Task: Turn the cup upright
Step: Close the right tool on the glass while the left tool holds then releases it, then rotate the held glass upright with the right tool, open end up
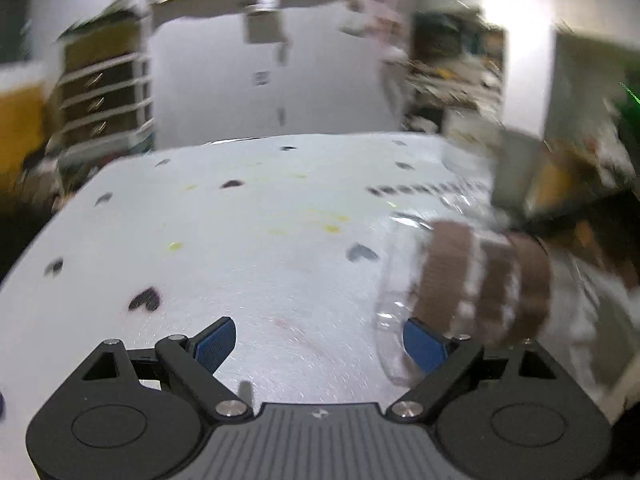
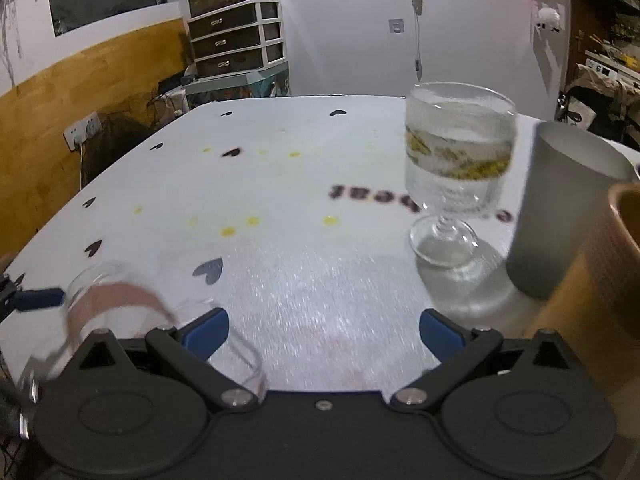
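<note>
Left claw (image 1: 318, 346) wide open, blue tips (image 1: 214, 344) far apart, nothing between them, low over the white table (image 1: 260, 240). Lots of blur in the left view. Clear cup (image 1: 460, 292) with brown bands just beside the right blue tip, lying tipped on the table, too blurry to tell if touching. Little dark hearts (image 1: 146, 300) and yellow spots (image 1: 332, 229) on the table top. Right claw (image 2: 322, 332) wide open too, blue tips (image 2: 206, 334) apart, holding nothing. Same clear cup (image 2: 116, 304) low at the left of the right view, blurry, near the left blue tip, partly hidden behind the black claw body. Another blue tip (image 2: 38, 298) poking in from the left edge, close to the cup. Stemmed glass (image 2: 456, 176) with a yellow-green band standing upright on the table, farther back on the right. Gray cup (image 2: 560, 208) upright just beside the glass. Brown cup (image 2: 608, 272) at the right edge, near the gray one. Drawers (image 2: 236, 38) far behind the table, next to a yellow and white wall.
</note>
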`<state>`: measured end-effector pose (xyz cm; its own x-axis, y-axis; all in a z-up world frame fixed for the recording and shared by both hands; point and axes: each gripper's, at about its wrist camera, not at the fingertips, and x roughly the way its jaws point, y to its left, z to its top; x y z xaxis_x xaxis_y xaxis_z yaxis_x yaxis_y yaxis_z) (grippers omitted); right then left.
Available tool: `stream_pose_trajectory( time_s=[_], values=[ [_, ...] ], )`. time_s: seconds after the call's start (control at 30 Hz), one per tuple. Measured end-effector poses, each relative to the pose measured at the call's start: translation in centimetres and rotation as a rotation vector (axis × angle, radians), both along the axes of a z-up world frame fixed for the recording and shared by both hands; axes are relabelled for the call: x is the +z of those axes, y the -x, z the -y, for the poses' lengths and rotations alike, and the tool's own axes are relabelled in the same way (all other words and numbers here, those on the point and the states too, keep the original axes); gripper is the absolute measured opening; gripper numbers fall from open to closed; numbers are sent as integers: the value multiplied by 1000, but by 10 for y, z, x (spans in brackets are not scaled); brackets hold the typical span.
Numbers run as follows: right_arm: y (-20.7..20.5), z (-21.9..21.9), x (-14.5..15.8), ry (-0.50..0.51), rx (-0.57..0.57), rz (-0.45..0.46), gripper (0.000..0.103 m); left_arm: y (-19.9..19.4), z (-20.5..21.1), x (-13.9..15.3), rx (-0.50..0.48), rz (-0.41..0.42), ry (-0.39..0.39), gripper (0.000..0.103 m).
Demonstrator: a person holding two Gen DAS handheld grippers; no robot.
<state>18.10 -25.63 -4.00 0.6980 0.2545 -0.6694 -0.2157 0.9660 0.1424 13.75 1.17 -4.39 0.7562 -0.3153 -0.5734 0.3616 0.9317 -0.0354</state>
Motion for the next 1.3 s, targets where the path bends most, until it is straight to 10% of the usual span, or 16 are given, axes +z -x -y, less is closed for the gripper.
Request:
stream_pose_trajectory(
  time_s=[0.6,0.83,1.07,1.3],
  values=[
    [61,4,12,-18,74,-29,102,-30,12,-15,-10,-33,227,91],
    [41,22,26,-201,32,-25,102,-18,-6,-20,57,-38,298,91],
    [-24,20,7,-447,-30,-328,102,-2,-16,-21,98,-29,333,91],
    [-60,0,-14,-481,-31,-485,86,5,-28,-21,134,-25,331,91]
  ],
)
